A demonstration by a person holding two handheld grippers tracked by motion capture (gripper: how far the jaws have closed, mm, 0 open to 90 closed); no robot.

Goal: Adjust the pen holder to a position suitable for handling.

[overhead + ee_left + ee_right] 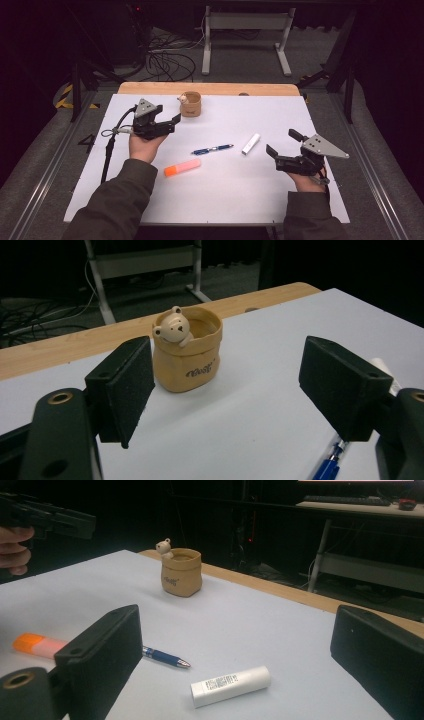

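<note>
With the pot (pixel 187 356) standing upright at the far middle of the white sheet (pixel 280 195), just right of the left gripper (pixel 170 120), those jaws gape wide and point at it from close by, so the smart play is to square up on its soft wall, clear of the little bear (pixel 173 328) on the rim. Over on the near right, the right gripper (pixel 281 141) hangs wide and empty too, the white tube (pixel 230 685) just ahead, pen (pixel 212 149) and highlighter (pixel 182 167) mid-sheet. Wooden table edge (pixel 210 88) beyond, cables (pixel 167 60) on a dark floor.

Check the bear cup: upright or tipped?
Upright. The cup stands on its base on the white sheet, mouth facing up.
</note>
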